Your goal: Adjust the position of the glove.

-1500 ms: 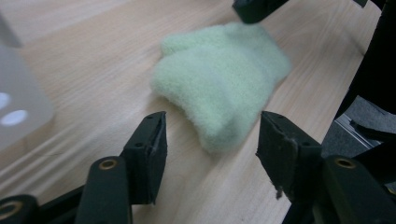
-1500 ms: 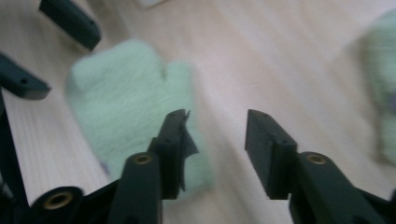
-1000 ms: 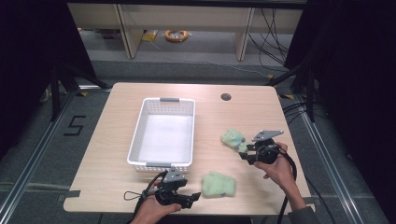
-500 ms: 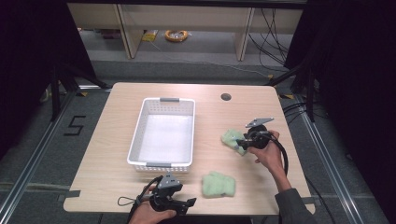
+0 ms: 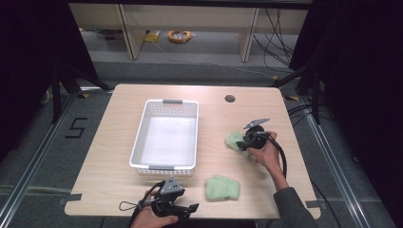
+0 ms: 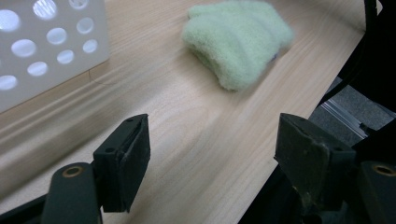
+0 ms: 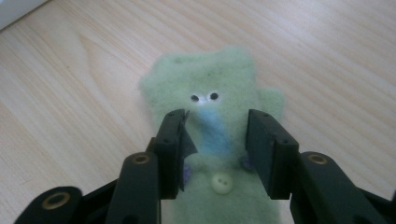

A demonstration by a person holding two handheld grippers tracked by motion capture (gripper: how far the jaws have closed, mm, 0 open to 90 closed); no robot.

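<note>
A flat green felt figure (image 7: 212, 88) with two small eyes, a blue patch and a white button lies on the table's right side (image 5: 233, 140). My right gripper (image 7: 215, 123) is down over it, jaws open and straddling the blue patch; in the high view this gripper (image 5: 244, 142) sits at the figure's right edge. A second green felt piece (image 5: 222, 188) lies near the front edge, also seen ahead of my left gripper (image 6: 215, 140) as a folded green lump (image 6: 236, 39). The left gripper (image 5: 189, 208) is wide open, holding nothing, low over the table front.
A white perforated basket (image 5: 142, 137) stands mid-table; its corner (image 6: 46, 42) is close on the left gripper's left. A round cable hole (image 5: 230, 99) lies at the table's back right. The table's front edge (image 6: 322, 88) runs just right of the left gripper.
The right gripper has moved left and slightly away from the person, onto the green figure. The left gripper has barely shifted at the table front.
</note>
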